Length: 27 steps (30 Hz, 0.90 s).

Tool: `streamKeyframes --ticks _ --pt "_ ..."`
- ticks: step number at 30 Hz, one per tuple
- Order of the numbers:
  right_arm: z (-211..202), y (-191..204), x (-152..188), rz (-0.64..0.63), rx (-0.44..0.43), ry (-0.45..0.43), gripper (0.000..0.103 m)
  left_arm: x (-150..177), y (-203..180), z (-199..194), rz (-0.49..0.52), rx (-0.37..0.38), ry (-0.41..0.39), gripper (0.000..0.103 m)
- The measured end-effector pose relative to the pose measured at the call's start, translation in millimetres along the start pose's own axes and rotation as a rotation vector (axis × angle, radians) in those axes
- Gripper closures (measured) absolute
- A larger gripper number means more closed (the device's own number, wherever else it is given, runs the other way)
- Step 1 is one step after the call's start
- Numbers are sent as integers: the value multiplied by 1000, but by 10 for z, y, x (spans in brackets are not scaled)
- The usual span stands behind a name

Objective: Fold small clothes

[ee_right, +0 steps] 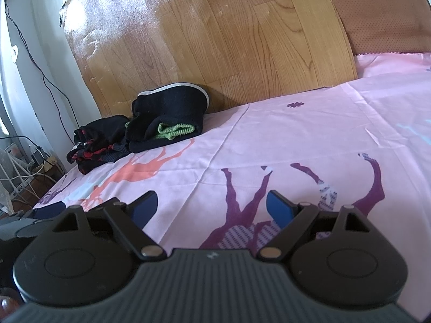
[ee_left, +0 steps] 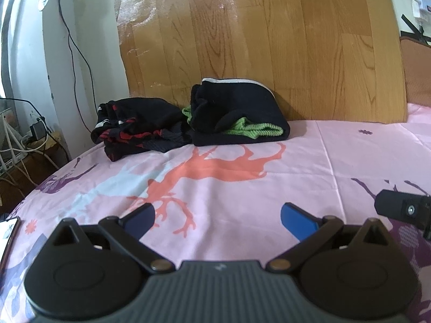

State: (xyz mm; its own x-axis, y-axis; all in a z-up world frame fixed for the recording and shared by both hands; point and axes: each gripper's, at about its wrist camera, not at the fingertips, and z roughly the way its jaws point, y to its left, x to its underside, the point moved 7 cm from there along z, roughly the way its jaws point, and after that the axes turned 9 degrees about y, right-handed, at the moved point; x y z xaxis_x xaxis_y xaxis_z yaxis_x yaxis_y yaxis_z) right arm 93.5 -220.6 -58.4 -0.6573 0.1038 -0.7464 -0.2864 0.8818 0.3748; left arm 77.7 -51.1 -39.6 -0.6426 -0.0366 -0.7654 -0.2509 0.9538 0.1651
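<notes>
Clothes sat at the far edge of the bed (ee_left: 269, 161), up against the wooden headboard (ee_left: 269, 40); two bundles, touching side by side. Folded dark garment (ee_left: 237, 113) w/ a pale trim along its top edge and green fabric (ee_left: 253, 130) poking out of the fold lay on the right, its back against the headboard; same bundle showed in the right wrist view (ee_right: 167, 115). Black-and-red garment (ee_left: 134, 129) lay crumpled just to its left, near the bed's corner, unfolded; also seen from the right wrist cam (ee_right: 99, 140).

Left claw (ee_left: 215, 220) was spread wide, blue pads (ee_left: 296, 219) well apart, nothing btwn them; it hung low over the pink sheet w/ the printed deer, well short of the clothes. Right claw (ee_right: 210, 210) was likewise spread, blue pads (ee_right: 280, 210) apart and holding nothing, over a purple deer print; part of it showed at the right edge of the left wrist view (ee_left: 401, 207), so the two sat near each other.

Cables (ee_left: 72, 53) ran down the white wall at left; a power strip w/ plugs (ee_left: 37, 132) sat below beside the bed. Brown cushion (ee_right: 382, 16) stood to the right of the headboard. Phone edge (ee_left: 9, 231) lay on the sheet at far left.
</notes>
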Motion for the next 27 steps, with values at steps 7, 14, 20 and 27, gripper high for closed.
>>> streamKeyframes --ticks 7,14,20,27 --pt "23 -2 -8 5 12 6 13 12 -24 47 12 20 32 0" --pt "27 -17 -8 8 16 1 13 12 -10 37 7 32 27 0" --pt "29 -17 -6 9 16 0 13 11 -8 48 5 30 27 0" --pt "46 -43 -22 26 -9 7 13 9 -4 124 -9 26 77 0"
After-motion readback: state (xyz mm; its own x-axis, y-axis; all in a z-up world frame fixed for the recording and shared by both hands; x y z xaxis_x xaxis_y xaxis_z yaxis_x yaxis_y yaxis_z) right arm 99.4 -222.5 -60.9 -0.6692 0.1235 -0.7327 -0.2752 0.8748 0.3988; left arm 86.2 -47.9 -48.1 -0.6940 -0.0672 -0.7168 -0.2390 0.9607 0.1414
